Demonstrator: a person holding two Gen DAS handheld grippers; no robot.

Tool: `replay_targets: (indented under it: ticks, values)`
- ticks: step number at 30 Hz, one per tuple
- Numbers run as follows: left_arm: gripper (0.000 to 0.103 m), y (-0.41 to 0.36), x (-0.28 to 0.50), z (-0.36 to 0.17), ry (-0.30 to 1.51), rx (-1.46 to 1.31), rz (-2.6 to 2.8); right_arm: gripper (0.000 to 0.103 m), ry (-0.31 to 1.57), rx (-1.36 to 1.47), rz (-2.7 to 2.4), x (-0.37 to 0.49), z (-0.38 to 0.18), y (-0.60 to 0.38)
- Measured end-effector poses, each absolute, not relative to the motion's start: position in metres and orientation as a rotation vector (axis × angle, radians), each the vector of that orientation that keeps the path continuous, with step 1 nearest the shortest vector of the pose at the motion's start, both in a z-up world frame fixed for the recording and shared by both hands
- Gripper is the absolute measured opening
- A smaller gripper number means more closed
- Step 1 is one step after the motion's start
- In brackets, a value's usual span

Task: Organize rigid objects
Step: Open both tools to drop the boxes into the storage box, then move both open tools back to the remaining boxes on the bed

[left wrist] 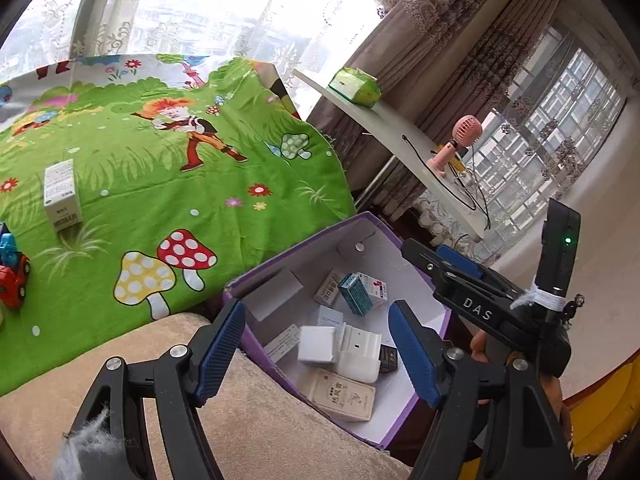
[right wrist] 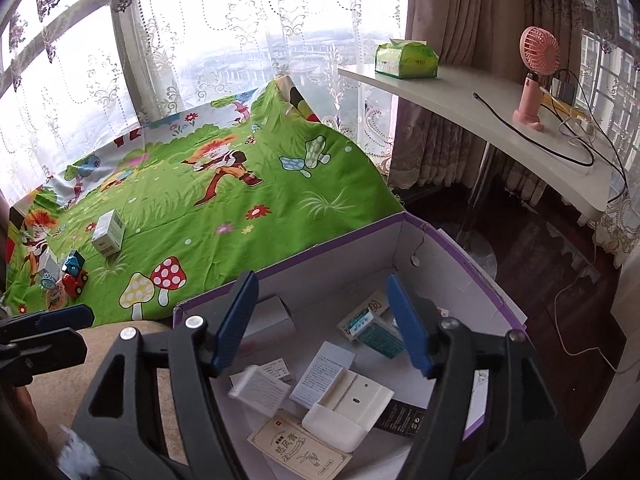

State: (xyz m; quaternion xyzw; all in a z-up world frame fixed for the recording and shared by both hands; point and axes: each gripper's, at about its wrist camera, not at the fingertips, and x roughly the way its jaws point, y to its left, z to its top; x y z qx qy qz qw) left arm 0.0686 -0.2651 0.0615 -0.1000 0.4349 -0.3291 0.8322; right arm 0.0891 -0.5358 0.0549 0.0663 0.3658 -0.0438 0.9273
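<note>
A purple cardboard box (left wrist: 276, 268) (right wrist: 492, 280) with white inside holds several small cartons. My left gripper (left wrist: 320, 354) is open and empty above the box's near side. My right gripper (right wrist: 328, 324) is open over the box, and a white carton (right wrist: 260, 390), blurred, sits just below its left finger among the others. The right gripper also shows in the left wrist view (left wrist: 456, 268). On the green cartoon cloth (left wrist: 160, 184) (right wrist: 224, 208) lie a white carton (left wrist: 60, 196) (right wrist: 108, 232) and a red and blue toy car (left wrist: 12, 272) (right wrist: 74, 274).
A beige cushion (left wrist: 240, 420) lies under the cloth's near edge. A curved white shelf (right wrist: 500, 120) at the right carries a green tissue pack (right wrist: 406, 58), a pink fan (right wrist: 534, 76) and cables. Curtains and windows stand behind.
</note>
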Motion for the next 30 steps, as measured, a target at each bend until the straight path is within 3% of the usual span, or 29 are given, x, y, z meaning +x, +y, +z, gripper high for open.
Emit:
replay_targets:
  ticks: [8, 19, 30]
  values:
    - [0.075, -0.237, 0.065, 0.078, 0.736, -0.189, -0.561, 0.095, 0.678, 0.089, -0.085, 0.086, 0.071, -0.516]
    - [0.075, -0.189, 0.071, 0.082, 0.723, -0.145, -0.466, 0.096, 0.705, 0.052, 0.087, 0.100, 0.070, -0.445]
    - [0.075, -0.079, 0.094, 0.077, 0.707, -0.214, -0.215, 0.096, 0.708, 0.053, 0.153, 0.131, 0.070, -0.394]
